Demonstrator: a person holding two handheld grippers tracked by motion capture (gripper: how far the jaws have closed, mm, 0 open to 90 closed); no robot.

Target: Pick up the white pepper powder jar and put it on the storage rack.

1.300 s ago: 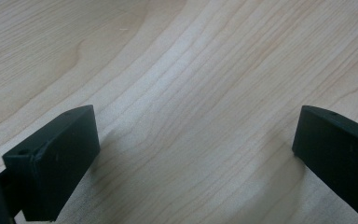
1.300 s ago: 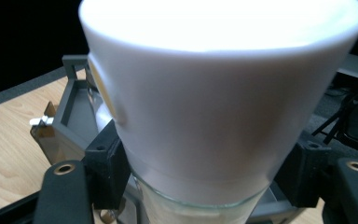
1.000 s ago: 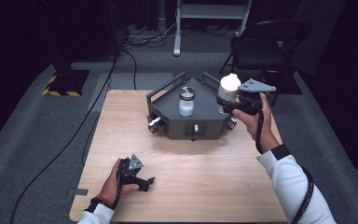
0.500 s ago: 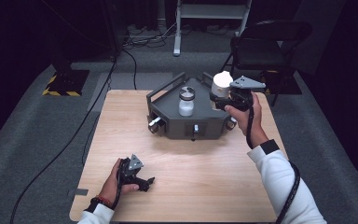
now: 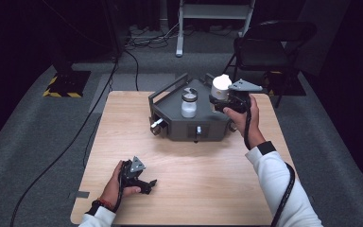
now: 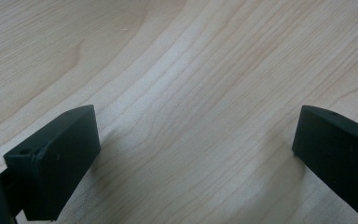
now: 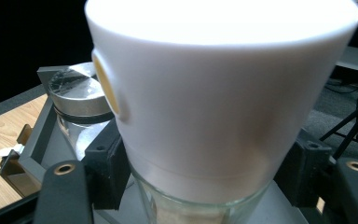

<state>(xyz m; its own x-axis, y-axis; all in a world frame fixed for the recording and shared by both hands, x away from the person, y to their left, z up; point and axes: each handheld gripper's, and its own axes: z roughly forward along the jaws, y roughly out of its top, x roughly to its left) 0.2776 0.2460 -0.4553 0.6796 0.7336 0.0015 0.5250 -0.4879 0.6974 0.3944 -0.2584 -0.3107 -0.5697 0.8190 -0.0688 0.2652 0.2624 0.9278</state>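
White-capped, the grinder [image 5: 220,87] hangs clamped by its glass neck in the right gripper [image 5: 223,100], above the tray's [image 5: 170,124] right end, likely so it can be set down upright beside the jar [image 5: 188,102] standing inside. The left gripper [image 5: 144,185] rests near the tray's front on bare wood, jaws wide, holding nothing.

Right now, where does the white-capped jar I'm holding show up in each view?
High view: the white-capped jar sits right of centre, gripped by the right gripper above the grey tray.
Right gripper view: the jar stands up close between the jaws.
Left gripper view: bare wooden table, jar absent.
Shared landmark: the metal-lidded jar in the tray.
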